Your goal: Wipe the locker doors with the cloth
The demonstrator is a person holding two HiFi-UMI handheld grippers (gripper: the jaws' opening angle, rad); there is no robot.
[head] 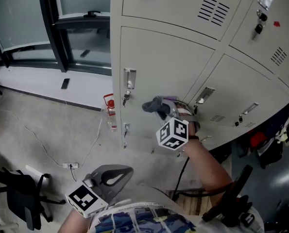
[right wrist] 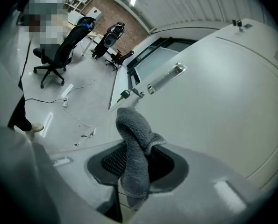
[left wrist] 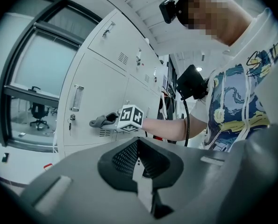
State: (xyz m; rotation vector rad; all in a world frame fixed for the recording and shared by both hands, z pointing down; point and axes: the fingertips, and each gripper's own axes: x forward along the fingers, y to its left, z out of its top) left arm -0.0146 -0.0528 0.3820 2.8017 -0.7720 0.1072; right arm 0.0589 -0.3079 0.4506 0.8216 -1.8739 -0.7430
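Grey locker doors (head: 168, 67) rise over a bare floor. The right gripper (right wrist: 134, 176) is clamped on the cloth (right wrist: 131, 139), held close to 1 door. The cloth looks soft, light and floppy, so a deep pinch through its bunched fold suits it. The left gripper (head: 112, 177) hangs low, jaws together, empty.

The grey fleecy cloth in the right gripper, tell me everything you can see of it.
The grey fleecy cloth is soft, nubby fabric, bunched into a thick roll. The right gripper is shut on its lower part; the free end sticks out past the jaws and curls over. It is held close to a pale grey metal locker door; contact cannot be told.
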